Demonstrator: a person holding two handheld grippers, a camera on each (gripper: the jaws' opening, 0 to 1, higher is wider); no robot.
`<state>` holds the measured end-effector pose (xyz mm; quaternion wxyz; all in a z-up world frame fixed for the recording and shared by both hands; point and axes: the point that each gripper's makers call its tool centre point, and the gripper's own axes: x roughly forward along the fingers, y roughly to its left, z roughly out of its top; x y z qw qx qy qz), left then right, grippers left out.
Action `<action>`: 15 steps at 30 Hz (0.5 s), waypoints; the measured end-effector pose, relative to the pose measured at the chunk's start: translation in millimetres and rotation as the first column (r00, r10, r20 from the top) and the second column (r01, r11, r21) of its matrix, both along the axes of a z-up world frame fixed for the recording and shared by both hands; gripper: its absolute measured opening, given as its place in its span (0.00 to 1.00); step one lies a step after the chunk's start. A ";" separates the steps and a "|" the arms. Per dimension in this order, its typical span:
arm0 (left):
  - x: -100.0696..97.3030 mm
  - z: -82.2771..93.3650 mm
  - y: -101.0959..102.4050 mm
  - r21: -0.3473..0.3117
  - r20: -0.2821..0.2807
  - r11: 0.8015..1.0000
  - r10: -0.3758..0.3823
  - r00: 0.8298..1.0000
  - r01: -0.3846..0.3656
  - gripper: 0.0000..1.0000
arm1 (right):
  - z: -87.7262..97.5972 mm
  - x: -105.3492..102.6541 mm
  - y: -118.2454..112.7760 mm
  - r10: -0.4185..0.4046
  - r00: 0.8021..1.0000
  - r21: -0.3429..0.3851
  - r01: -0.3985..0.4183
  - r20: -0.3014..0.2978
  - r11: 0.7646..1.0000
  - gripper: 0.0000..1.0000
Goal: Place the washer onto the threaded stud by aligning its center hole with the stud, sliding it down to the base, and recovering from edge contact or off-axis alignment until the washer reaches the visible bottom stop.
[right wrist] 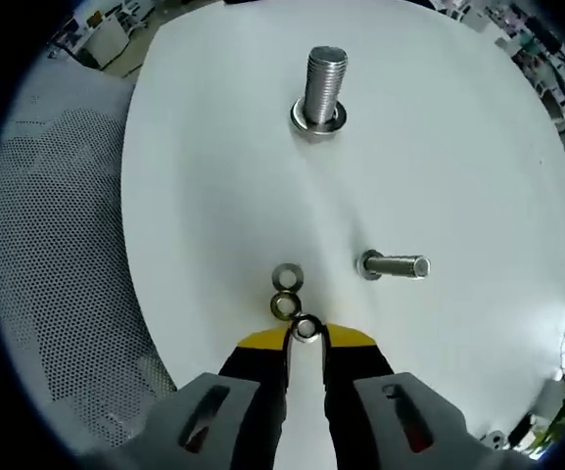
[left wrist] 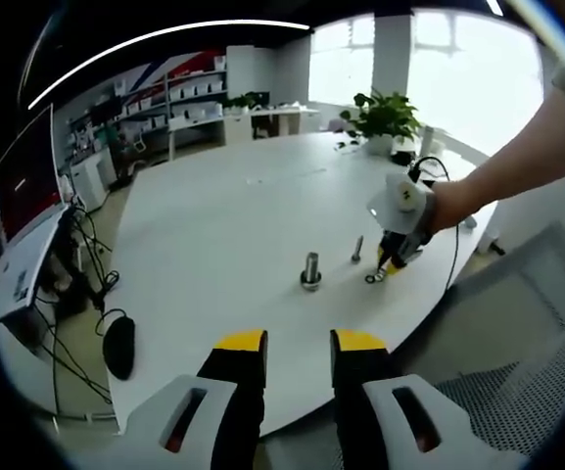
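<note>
While the right gripper [right wrist: 306, 335] pinches one washer [right wrist: 306, 329] between its yellow-tipped jaws, low over the white table [right wrist: 458, 147] near its rounded edge, two more washers [right wrist: 286, 292] lie flat just ahead, touching each other. Beyond them the large threaded stud [right wrist: 323, 86] stands upright, long axis vertical, a ring already at its base. A smaller bolt [right wrist: 397, 265] stands nearby, also head down. Off the table edge, the left gripper [left wrist: 298, 345] hangs with jaws slightly parted, holding nothing.

Open tabletop [right wrist: 213, 215] around upright stud [right wrist: 323, 86], smaller bolt [right wrist: 396, 265] beside
</note>
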<state>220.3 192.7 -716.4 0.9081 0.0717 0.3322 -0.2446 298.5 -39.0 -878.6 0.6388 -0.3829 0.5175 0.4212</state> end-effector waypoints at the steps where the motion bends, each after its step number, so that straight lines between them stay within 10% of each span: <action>1: 0.3 0.4 0.2 0.003 0.003 1.000 -0.001 1.000 0.001 0.23 | 0.2 -0.6 -1.1 -0.002 1.000 0.008 0.002 0.008 1.000 0.14; 15: 0.6 0.2 0.4 0.006 0.002 1.000 -0.006 1.000 0.006 0.23 | 0.6 -0.3 -1.8 -0.016 1.000 0.044 0.015 0.020 0.999 0.14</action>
